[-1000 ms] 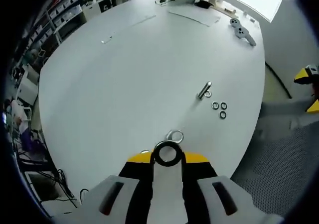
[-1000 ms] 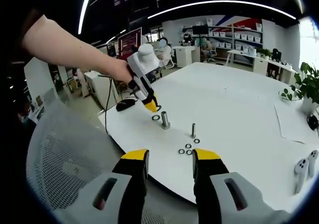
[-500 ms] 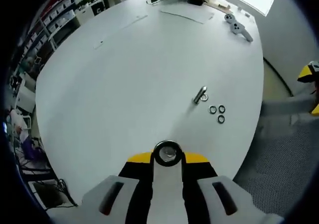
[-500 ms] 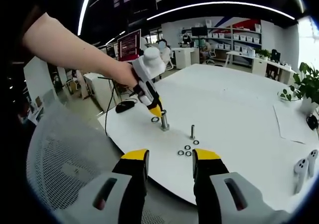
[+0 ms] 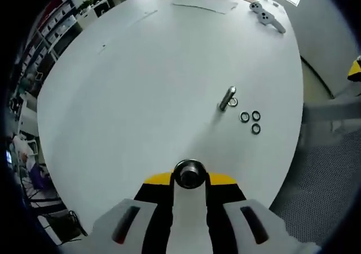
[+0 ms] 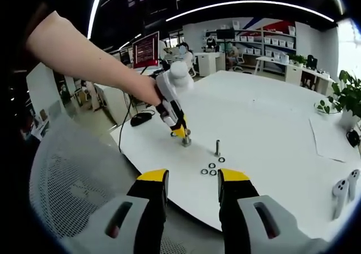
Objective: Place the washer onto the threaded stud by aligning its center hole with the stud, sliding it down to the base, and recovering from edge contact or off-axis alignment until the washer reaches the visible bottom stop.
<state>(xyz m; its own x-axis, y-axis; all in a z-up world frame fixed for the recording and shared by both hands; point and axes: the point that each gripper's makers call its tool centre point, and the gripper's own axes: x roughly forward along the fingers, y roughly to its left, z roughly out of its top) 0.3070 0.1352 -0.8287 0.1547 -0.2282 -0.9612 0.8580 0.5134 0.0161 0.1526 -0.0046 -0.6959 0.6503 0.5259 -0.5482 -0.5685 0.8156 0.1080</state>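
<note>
Washer (image 5: 189, 175) flat-on, hole facing camera, over stud (image 6: 185, 138)

No lettering, label, brand or number is legible on anything.

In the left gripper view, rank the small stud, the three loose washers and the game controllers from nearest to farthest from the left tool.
1. Three loose washers, right of centre; too close to call against the stud.
2. Small stud, just beyond them.
3. Game controllers, at the table's far edge, clearly farthest from the left tool.
</note>
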